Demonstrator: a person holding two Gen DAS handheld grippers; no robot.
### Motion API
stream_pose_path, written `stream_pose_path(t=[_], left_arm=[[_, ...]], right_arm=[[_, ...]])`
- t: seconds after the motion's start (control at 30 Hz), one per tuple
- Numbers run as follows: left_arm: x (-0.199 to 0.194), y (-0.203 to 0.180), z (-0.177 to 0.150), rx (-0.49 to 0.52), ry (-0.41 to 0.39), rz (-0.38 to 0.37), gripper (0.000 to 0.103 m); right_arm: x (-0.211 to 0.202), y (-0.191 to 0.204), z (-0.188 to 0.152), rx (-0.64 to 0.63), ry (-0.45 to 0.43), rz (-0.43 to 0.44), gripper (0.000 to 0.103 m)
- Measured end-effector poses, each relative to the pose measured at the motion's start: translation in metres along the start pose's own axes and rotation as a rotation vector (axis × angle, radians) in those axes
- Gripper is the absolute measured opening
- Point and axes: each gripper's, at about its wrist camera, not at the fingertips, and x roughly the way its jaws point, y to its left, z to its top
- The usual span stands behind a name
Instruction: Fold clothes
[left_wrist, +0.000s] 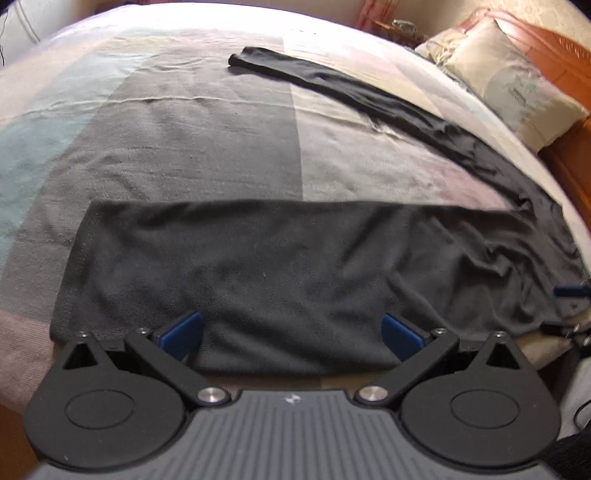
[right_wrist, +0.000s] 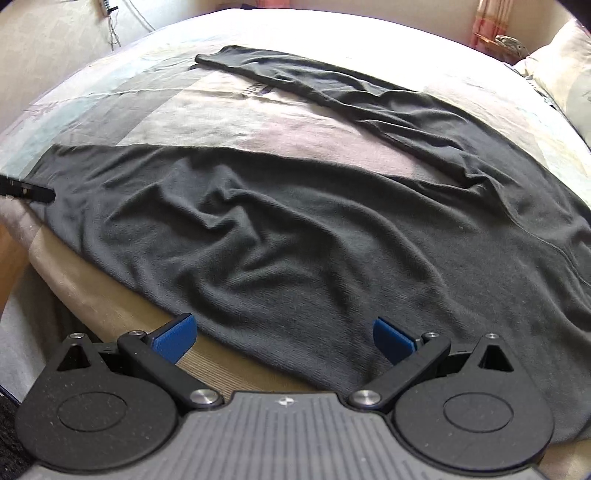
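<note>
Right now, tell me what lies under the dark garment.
The dark garment lies on a colour-block bedspread, visible around it. Whatever is directly beneath the cloth is covered. Both tongs, left and right, are open.

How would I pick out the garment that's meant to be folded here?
Look at the bed with its patchwork cover of grey, pink and pale blocks. The dark grey long-sleeved top lies along its near edge, one sleeve stretched toward the far side. It is the only loose clothing there.

Home bedroom: bed (left_wrist: 184, 147) with patchwork cover, pillow (left_wrist: 509, 85), orange wooden headboard (left_wrist: 554, 55).
</note>
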Motion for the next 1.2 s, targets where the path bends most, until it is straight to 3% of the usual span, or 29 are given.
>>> stream_pose_path(t=[0.23,0.5,0.63,0.77,0.87,1.07,1.2], left_arm=[[-0.006,-0.041,0.002,0.059,-0.024,-0.003,0.102],[-0.012,-0.087,0.005,0.127,-0.052,-0.013,0.102],[-0.009,-0.105,0.009,0.156,-0.042,-0.003,0.102],[-0.008,-0.121,0.012,0.181,-0.04,0.0,0.102],[-0.009,-0.13,0.013,0.201,-0.042,-0.007,0.102],[-0.007,-0.142,0.011,0.221,-0.023,0.002,0.102],[-0.005,-0.146,0.012,0.229,-0.017,0.008,0.102]], right_arm=[[-0.024,-0.056,-0.012,0.141,-0.093,-0.087,0.103],[-0.027,-0.161,-0.063,0.427,-0.096,-0.269,0.103],[-0.048,-0.188,-0.094,0.492,-0.131,-0.253,0.103],[-0.063,-0.203,-0.097,0.527,-0.149,-0.306,0.103],[-0.068,-0.217,-0.093,0.56,-0.206,-0.268,0.103],[-0.048,-0.237,-0.094,0.592,-0.21,-0.232,0.103],[-0.053,-0.242,-0.1,0.586,-0.163,-0.278,0.103]])
